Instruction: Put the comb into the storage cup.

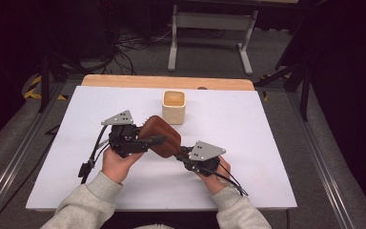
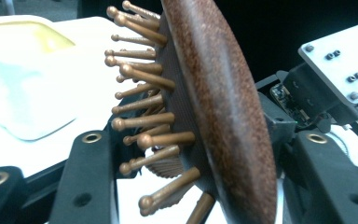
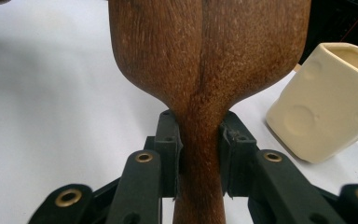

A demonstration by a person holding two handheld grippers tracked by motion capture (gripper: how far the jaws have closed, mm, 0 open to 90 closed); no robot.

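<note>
Holding a brown wooden hairbrush (image 1: 159, 136) between my two claws, I keep it lifted just above the middle of the white surface (image 1: 248, 143). The brush has a broad oval head and a narrower handle. In the left gripper view its head stands on edge, the smooth rounded back (image 2: 223, 107) facing right and rows of wooden bristle pins (image 2: 142, 100) with ball tips pointing left.

My right claw (image 3: 200, 158) is closed on the handle: in the right gripper view both black pads press against the narrow neck (image 3: 200, 140) just below where the head widens. In the high view this claw (image 1: 185, 153) sits at the brush's right end, with my right hand (image 1: 214, 172) behind it.

My left claw (image 1: 145, 141) is at the head end, carried by my left hand (image 1: 116, 164). Its jaws stand on either side of the head, one on the bristle side and one on the back, narrowed to a fairly close gap. I cannot tell whether its pads actually press on the brush.

Just beyond the brush stands a cream, square-sided cup (image 1: 174, 106), upright and open at the top, near the brush but apart from it. Behind the white surface runs a strip of bare wooden tabletop (image 1: 124, 81), and grey floor (image 1: 209, 52) lies past that.
</note>
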